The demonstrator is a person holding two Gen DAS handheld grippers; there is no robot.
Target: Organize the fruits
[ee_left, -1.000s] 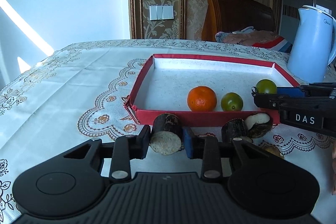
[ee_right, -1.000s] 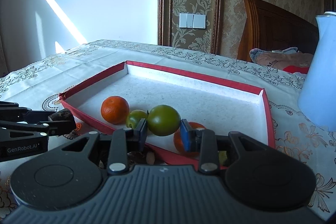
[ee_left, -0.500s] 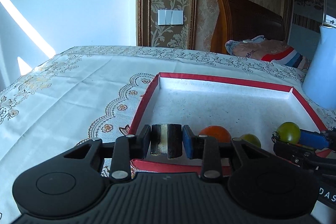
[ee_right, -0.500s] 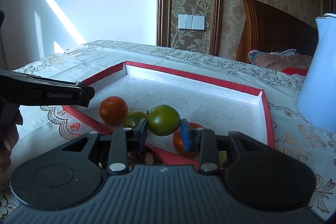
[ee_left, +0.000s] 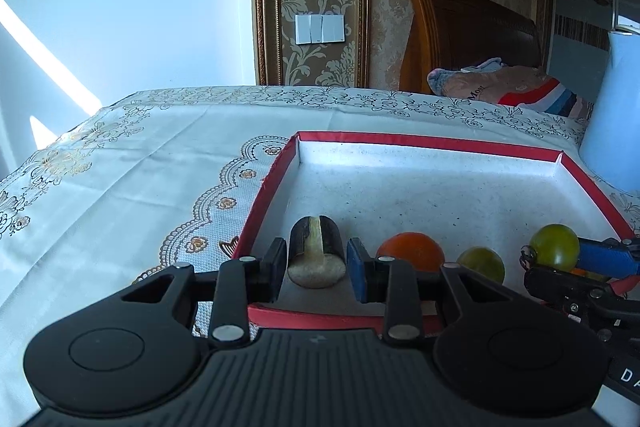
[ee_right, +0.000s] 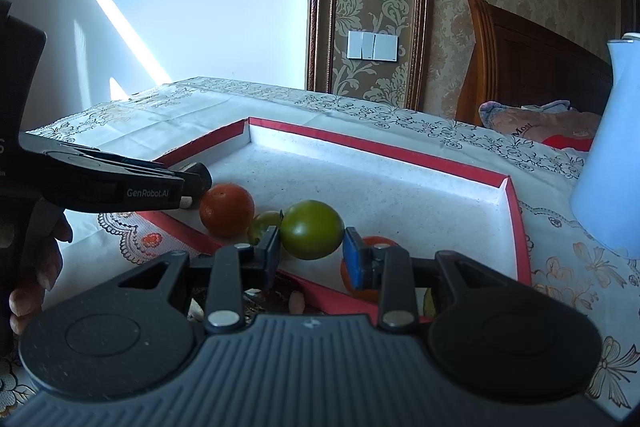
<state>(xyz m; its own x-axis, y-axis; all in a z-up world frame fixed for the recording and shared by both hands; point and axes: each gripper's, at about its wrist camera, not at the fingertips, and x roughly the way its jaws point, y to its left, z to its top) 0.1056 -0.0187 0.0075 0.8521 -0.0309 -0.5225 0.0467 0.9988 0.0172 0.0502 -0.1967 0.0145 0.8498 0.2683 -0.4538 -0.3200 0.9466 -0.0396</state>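
Note:
My left gripper (ee_left: 317, 263) is shut on a short dark-skinned stalk piece (ee_left: 316, 247) with a pale cut end, held just inside the near left corner of the red-rimmed tray (ee_left: 424, 143). An orange (ee_left: 410, 251) and a small green fruit (ee_left: 480, 264) lie in the tray to its right. My right gripper (ee_right: 310, 255) is shut on a bigger green fruit (ee_right: 312, 229) over the tray's near edge (ee_right: 328, 291). In the right wrist view the left gripper (ee_right: 192, 183) comes in from the left beside the orange (ee_right: 227, 209). A second orange (ee_right: 374, 241) is half hidden behind my right finger.
A pale blue kettle (ee_right: 608, 167) stands right of the tray. More cut pieces (ee_right: 280, 297) lie on the embroidered tablecloth (ee_left: 140, 179) in front of the tray. A hand (ee_right: 36, 267) holds the left gripper. A wooden headboard and a pillow are behind the table.
The left gripper carried the stalk piece forward from in front of the tray's near rim to just inside it. The right gripper and its green fruit stayed put.

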